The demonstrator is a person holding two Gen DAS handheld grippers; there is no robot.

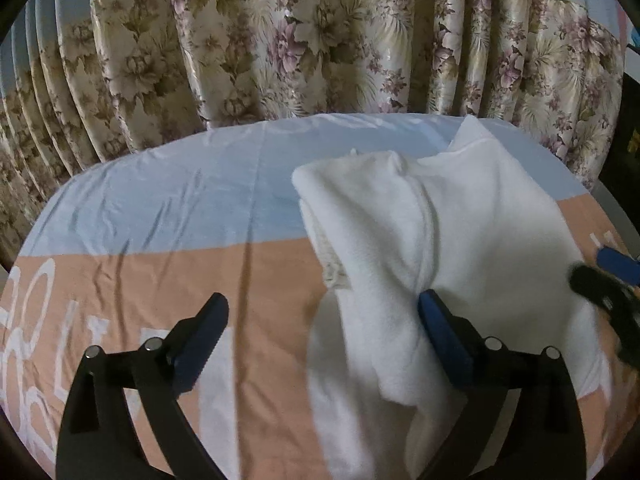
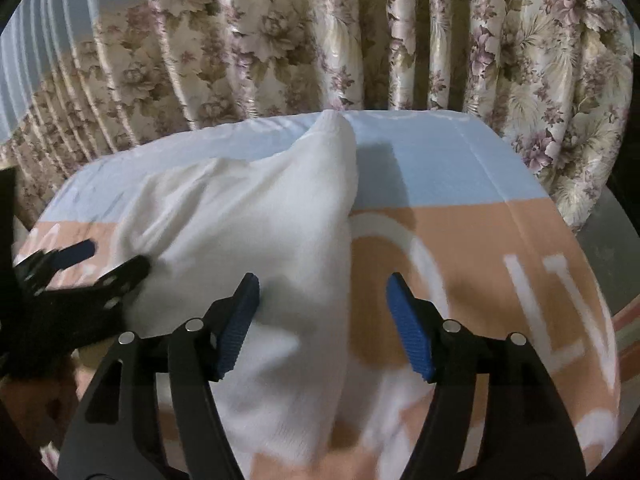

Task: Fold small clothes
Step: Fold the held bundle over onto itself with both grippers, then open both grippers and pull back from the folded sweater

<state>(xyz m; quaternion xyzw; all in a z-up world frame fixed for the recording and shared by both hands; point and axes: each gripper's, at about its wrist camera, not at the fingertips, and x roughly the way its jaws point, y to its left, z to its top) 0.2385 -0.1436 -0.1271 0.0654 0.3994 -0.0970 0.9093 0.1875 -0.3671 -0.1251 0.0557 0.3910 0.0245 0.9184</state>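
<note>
Both grippers — left gripper (image 1: 323, 322) and right gripper (image 2: 322, 296) — hang spread, gripping nothing, over the half-bundled white garment (image 1: 436, 240) on the bed sheet (image 1: 160, 208) — next, probably pinching an edge.

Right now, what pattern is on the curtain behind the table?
Floral: cream curtain with beige and mauve-pink flowers, clearest in the left wrist view.

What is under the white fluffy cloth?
The white cloth lies on a bedsheet with blue and peach bands and white letters. The covered part of the sheet is hidden.
</note>
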